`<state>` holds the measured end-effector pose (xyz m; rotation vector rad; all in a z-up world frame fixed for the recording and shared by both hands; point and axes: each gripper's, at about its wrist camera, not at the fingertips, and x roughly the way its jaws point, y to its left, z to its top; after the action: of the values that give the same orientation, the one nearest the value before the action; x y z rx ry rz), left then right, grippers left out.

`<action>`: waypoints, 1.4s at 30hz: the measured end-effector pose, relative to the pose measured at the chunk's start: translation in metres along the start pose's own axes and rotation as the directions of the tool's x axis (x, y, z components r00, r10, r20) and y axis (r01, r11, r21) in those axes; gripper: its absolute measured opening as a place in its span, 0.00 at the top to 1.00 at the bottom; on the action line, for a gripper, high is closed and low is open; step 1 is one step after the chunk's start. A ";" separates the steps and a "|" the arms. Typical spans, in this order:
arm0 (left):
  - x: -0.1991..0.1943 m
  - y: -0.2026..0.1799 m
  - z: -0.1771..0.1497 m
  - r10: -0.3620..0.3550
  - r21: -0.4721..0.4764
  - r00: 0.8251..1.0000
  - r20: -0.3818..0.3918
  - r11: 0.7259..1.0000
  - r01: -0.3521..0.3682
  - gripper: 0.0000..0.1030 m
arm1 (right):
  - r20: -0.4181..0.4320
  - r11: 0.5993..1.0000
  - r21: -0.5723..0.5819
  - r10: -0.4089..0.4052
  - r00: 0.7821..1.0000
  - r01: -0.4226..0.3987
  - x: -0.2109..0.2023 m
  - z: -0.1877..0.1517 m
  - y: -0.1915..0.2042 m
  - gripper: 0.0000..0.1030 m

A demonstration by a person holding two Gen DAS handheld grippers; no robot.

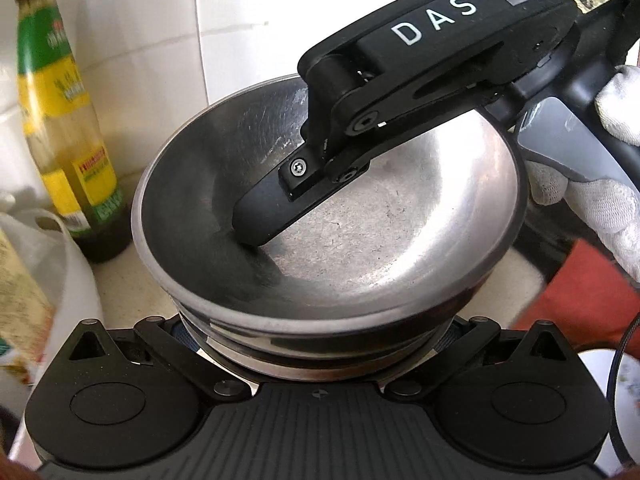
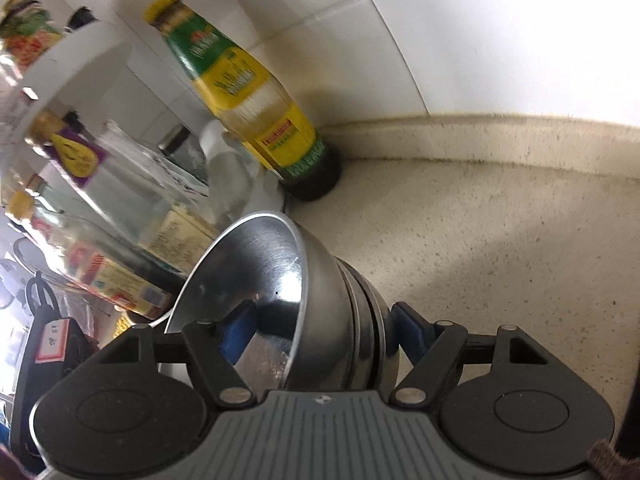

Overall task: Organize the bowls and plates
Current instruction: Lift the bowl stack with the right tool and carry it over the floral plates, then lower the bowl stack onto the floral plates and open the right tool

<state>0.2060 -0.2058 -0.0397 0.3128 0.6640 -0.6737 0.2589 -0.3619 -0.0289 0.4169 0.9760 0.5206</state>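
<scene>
Nested stack of round steel bowls hangs tilted, right of the yellow-labelled glass bottle. Right gripper pinches the walls, one finger inside; left gripper straddles the base, contact unclear. Smooth metal could slip, and the stack could knock the bottle.

Both of my wrist views are bright and bowed by fisheye distortion, with dark corners. Daylight overexposes the white tiled wall to near blankness. The steel bowl shows soft glare on its right inner wall and shadow on its left. The oil bottle and the clutter at the left edges are blurred.
</scene>
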 end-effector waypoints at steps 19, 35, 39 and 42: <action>-0.118 -0.128 -0.064 -0.034 -0.037 0.997 -0.076 0.999 0.031 0.00 | -0.038 0.998 0.061 0.009 0.999 -0.006 -0.103 -0.114 0.058 0.32; -0.098 -0.134 -0.092 -0.059 0.092 0.982 -0.177 0.993 0.077 0.00 | 0.088 0.981 0.185 -0.081 0.993 0.063 -0.110 -0.182 0.034 0.38; -0.101 -0.120 -0.092 -0.048 0.102 0.981 -0.190 0.992 0.069 0.00 | 0.124 0.979 0.186 -0.104 0.987 0.079 -0.117 -0.184 0.038 0.38; -0.108 -0.114 -0.094 -0.062 0.085 0.982 -0.180 0.993 0.079 0.00 | 0.156 0.980 0.165 -0.140 0.978 0.114 -0.122 -0.186 0.045 0.38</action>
<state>0.0231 -0.1960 -0.0466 0.4397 0.8181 -0.7514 0.0328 -0.3789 -0.0155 0.5252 0.8774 0.2892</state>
